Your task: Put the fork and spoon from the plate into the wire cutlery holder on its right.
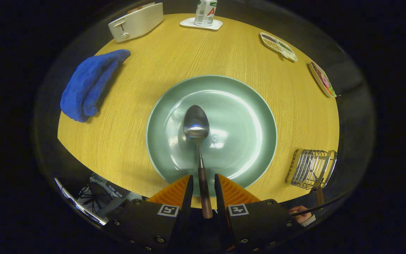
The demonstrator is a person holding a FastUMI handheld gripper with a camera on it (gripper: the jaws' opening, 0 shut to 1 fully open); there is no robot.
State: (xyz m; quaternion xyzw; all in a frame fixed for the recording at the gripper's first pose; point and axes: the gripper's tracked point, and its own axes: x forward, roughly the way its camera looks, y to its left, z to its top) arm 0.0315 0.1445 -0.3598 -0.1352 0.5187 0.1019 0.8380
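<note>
1. the spoon (196, 134) hangs over the green plate (245, 106), bowl pointing away from the fingers and its dark handle running straight back between them.
2. the gripper (203, 188) has its two fingers drawn in to a narrow gap around the spoon handle; there is a thin sliver of space on each side of the handle, so i cannot tell whether both fingers truly press on it.
3. the plate sits near the middle of the round wooden bench (294, 116), its near rim just under the fingertips, and apart from the spoon above it the dish looks bare.
4. the wire cutlery holder (310, 168) stands to the right of the plate, close to the near right edge of the bench, with a strip of bare wood between it and the plate rim; a dark handle, perhaps the fork's, pokes out of its near end, though it is too small to be sure.
5. a hand (301, 214) with a pale cuff shows just past the bench edge below the holder.
6. left of the plate lies a crumpled blue towel (86, 84), well apart from it, with open wood between.
7. along the far edge stand a white toaster (136, 22), a can (205, 12) on a white coaster (189, 23), and two small snack trays (279, 46) towards the right.
</note>
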